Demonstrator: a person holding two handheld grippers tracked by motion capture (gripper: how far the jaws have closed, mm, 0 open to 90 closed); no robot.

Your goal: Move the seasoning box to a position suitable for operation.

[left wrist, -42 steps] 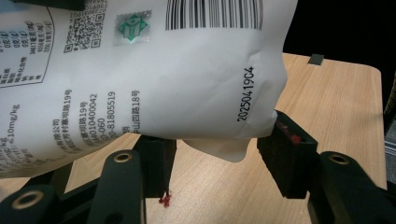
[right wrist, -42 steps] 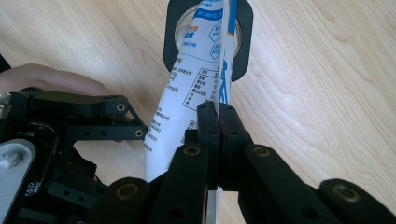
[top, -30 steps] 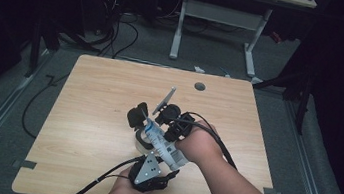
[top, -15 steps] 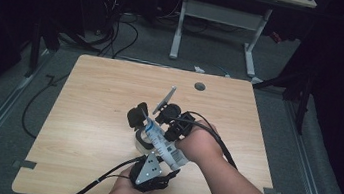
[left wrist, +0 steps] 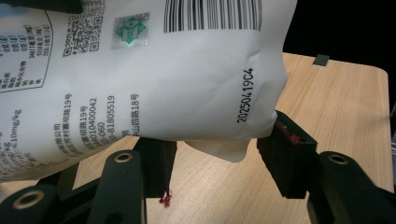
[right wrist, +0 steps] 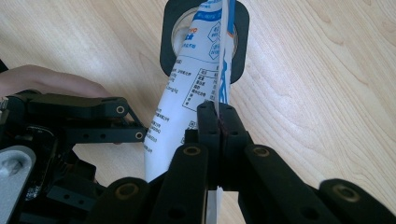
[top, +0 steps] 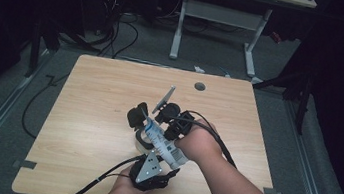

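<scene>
Both tools (top: 150, 171) (top: 173, 118) grip white tube (top: 163, 142) above wooden table (top: 99, 97).

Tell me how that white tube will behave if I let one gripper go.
The toothpaste tube is probably soft: its wall dents and creases between the left gripper fingers. The right gripper pinches only its flat crimped end, so it would likely sag. Its nose sits in a black ring, limiting rolling.

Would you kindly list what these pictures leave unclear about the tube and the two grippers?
- Tube cap end: cut off by the top edge, left gripper view.
- Holder interior: hidden by the tube, right gripper view.
- Left gripper jaws: hidden under tube and right gripper, high view.
</scene>
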